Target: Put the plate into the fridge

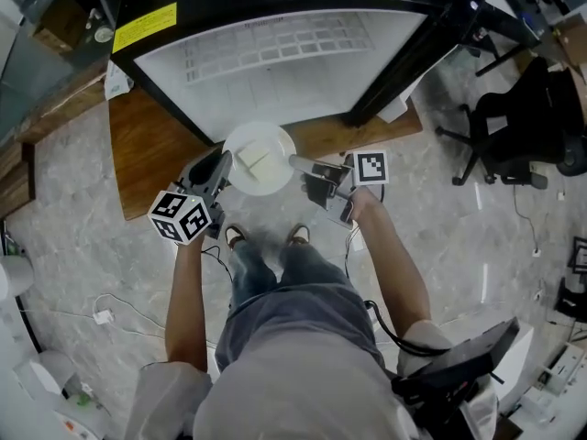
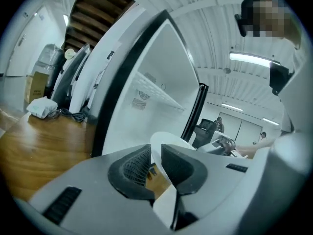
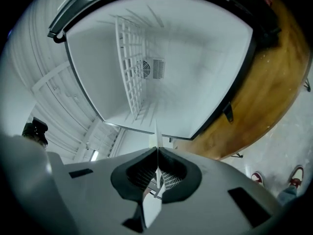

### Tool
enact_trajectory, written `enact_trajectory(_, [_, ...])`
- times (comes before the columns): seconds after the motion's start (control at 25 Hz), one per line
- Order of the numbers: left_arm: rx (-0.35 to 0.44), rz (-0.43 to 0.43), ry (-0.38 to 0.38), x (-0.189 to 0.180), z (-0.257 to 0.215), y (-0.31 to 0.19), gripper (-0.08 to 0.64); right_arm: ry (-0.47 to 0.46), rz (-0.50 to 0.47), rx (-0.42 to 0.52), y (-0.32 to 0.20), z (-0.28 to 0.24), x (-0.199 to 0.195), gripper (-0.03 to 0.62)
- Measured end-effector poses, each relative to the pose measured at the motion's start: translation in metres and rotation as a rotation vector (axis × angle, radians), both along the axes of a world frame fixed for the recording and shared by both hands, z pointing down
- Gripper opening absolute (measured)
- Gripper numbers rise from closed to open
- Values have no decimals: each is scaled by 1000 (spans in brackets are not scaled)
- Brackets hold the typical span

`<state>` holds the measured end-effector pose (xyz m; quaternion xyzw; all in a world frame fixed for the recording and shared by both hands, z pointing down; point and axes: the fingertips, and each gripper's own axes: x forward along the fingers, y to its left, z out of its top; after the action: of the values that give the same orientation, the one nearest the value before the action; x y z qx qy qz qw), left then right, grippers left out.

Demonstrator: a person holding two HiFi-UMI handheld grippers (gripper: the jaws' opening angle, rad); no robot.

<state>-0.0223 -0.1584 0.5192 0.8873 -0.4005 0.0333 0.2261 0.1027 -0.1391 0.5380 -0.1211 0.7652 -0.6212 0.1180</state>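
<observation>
A white plate [image 1: 266, 130] carrying a pale piece of food [image 1: 253, 160] is held level in front of the open fridge [image 1: 275, 62]. My left gripper [image 1: 223, 165] is shut on the plate's left rim. On the opposite rim my right gripper [image 1: 298, 164] is shut as well. In the left gripper view the plate [image 2: 171, 140] rises tilted from between the pads of the left gripper [image 2: 155, 163]. In the right gripper view the plate [image 3: 151, 209] shows edge-on, pinched by the right gripper [image 3: 157, 168], with the fridge's white inside [image 3: 195, 58] straight ahead.
The fridge stands on a wooden platform [image 1: 147, 149], its dark door [image 1: 413, 53] swung open to the right. A wire shelf [image 3: 128, 67] crosses the inside. An office chair [image 1: 523, 126] stands at the right; a cable [image 1: 101, 317] lies on the floor at the left.
</observation>
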Motion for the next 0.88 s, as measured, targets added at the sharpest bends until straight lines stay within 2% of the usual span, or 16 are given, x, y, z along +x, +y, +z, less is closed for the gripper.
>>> enact_trajectory(0.12, [82, -9, 19, 33, -32, 4, 60, -35, 24, 14, 7, -26, 33, 23])
enact_trajectory(0.32, [206, -27, 47, 57, -94, -4, 58, -86, 62, 45, 2, -73, 58, 23])
enact_trajectory(0.52, [325, -61, -74, 76, -149, -32, 58, -86, 101, 95, -26, -120, 75, 22])
enact_trajectory(0.72, [411, -155, -95, 83, -186, -56, 58, -89, 153, 106, -51, -147, 82, 21])
enact_trajectory(0.88, [424, -205, -140, 86, -190, -88, 58, -67, 218, 86, -77, -154, 85, 21])
